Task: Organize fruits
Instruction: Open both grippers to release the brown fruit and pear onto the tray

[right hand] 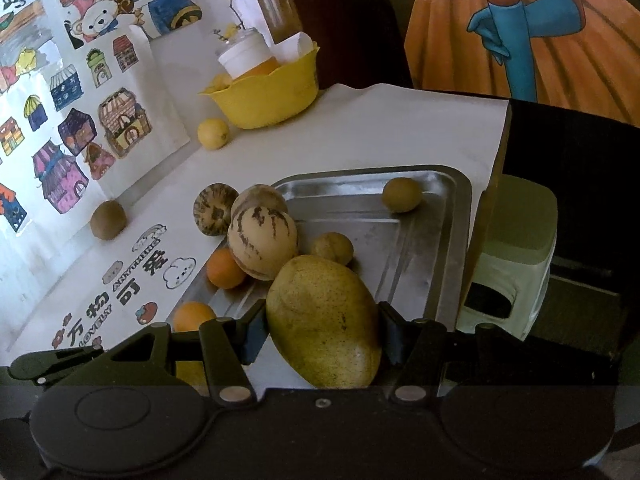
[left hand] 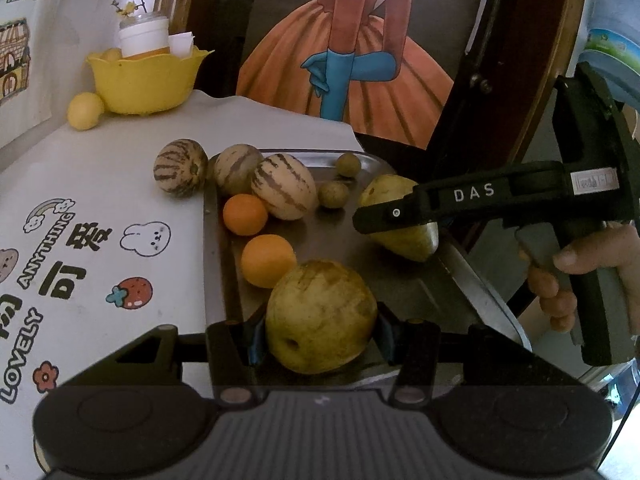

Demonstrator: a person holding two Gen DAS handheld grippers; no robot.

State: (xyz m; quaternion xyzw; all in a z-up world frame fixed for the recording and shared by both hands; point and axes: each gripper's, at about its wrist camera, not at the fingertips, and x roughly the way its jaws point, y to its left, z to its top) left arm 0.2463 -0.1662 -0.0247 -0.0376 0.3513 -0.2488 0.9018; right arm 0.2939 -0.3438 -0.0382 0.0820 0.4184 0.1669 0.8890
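- The metal tray [left hand: 404, 276] serves as the landmark; it sits on the white desk [left hand: 120, 184], at its right edge.
- Far to the tray's upper left, by the wall, a yellow bowl [left hand: 148, 80] holds a white-capped jar [left hand: 143, 38]; a lemon [left hand: 85, 111] lies on the desk just beside the bowl.
- In the right wrist view a brown kiwi [right hand: 108, 220] rests on the desk well left of the tray, near the drawings on the wall.
- A striped melon [left hand: 180, 166] sits on the desk just off the tray's left rim, and two more striped melons [left hand: 284, 186] lie side by side in the tray's far left corner.
- Two oranges [left hand: 245, 214] lie along the tray's left side, one nearer than the other.
- The left gripper [left hand: 322, 338] is over the tray's near end, its jaws partly open and pressed to both sides of a round yellow-green pear [left hand: 320, 316] (its underside seems to rest on the tray floor).
- Two small greenish fruits [left hand: 333, 195] lie toward the tray's far end, one of them by the far rim.
- The right gripper [right hand: 324, 338] reaches in from the tray's right side, its jaws partly open and clamped on a yellow-green mango [right hand: 324, 320]; a hand [left hand: 580, 276] grips its handle beyond the tray's right rim.
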